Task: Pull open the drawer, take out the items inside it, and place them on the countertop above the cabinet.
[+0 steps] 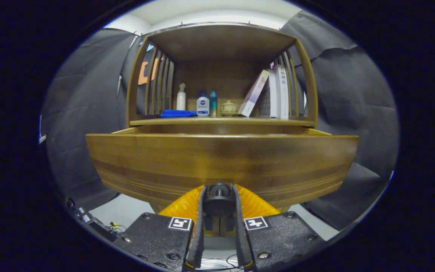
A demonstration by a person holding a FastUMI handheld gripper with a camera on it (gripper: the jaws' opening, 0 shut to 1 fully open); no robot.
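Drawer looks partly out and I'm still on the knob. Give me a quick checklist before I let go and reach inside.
1. Hand-held gripper on the drawer knob: ok, both fingers close on it.
2. Drawer pulled out from the cabinet: ok, its front stands well forward of the shelf edge.
3. Drawer open far enough to reach in: cannot tell, the front panel hides the opening.
4. Items inside the drawer: cannot tell, the interior is hidden from this low angle.
5. Free space on the countertop: not ok along the back, where a blue cloth, bottles, small jar and books stand; the front edge looks bare.
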